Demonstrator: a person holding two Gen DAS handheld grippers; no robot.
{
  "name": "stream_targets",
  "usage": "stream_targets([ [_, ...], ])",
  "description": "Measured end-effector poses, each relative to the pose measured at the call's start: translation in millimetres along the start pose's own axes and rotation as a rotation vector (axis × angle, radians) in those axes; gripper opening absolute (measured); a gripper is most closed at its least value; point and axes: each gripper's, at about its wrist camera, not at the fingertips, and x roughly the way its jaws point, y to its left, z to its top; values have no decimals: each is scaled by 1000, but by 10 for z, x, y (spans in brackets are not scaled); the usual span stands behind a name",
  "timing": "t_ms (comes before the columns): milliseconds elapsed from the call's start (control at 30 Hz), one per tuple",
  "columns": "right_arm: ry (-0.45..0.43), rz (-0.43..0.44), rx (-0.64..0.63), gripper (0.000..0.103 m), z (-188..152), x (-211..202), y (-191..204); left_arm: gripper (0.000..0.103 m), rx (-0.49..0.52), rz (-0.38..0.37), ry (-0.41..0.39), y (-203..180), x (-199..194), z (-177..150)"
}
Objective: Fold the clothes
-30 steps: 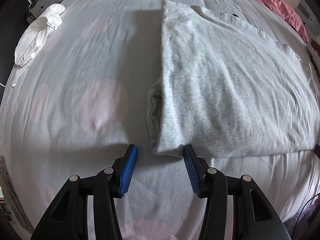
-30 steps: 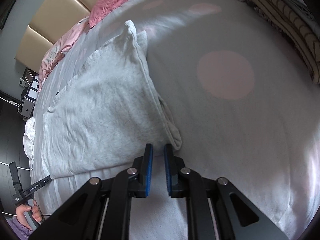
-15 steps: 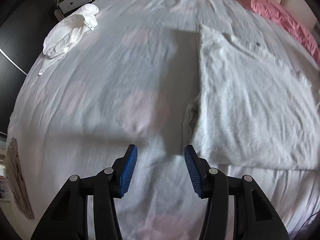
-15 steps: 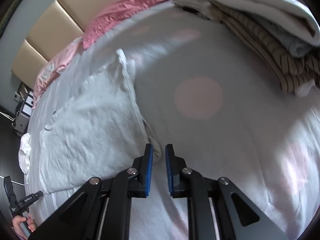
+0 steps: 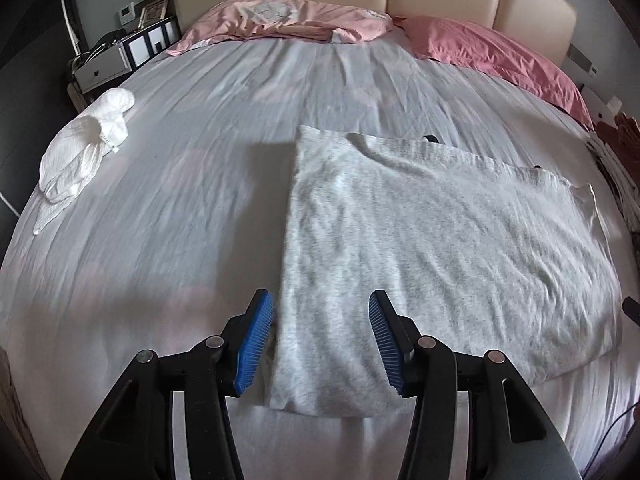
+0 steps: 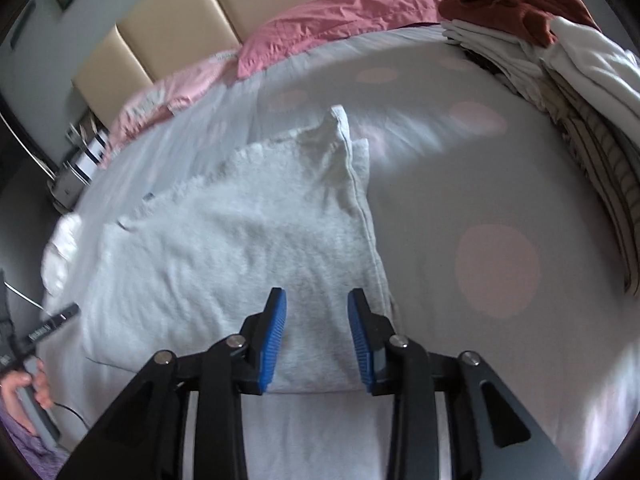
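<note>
Grey garment point(image 5: 420, 248) beside white cloth point(image 5: 80, 152)

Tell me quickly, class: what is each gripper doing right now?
Left gripper: open, holding nothing, above the grey garment.
Right gripper: jaws opening, nothing gripped, garment lying below.

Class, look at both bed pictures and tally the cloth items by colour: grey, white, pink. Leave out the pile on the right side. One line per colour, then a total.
Grey shirt: 1
White garment: 1
Pink pillows: 2
Total: 4
</note>
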Motion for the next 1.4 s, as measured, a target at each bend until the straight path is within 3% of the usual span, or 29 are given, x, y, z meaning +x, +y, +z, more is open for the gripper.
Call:
stream_targets([
  [100,35,-69,-50,31,20,165,42,52,45,7,-3,-152,131,43],
  [233,46,-59,-34,31,122,270,7,52,70,40,-26,-251,248,118],
  [500,7,14,6,31,351,364,-155,52,1,39,-79,-152,446,324],
  [633,-49,-8,15,31,539,399,-289,52,1,44,-96,-112,504,394],
  [767,-45,44,119,32,715,505,-535,52,8,40,-98,-53,560,419],
  [833,-35,80,157,41,743,582,-619,52,3,30,-92,-35,595,435],
  [900,-7,104,184,42,756,695,-655,52,6,24,-89,-39,626,449],
  [1067,-17,122,161,44,748,778,-553,52,36,33,-77,-93,694,436],
  [1200,-8,76,119,39,720,831,-449,52,41,33,-74,-132,702,422],
  [1400,-9,84,85,18,655,848,-364,57,28,40,-64,-128,713,411],
])
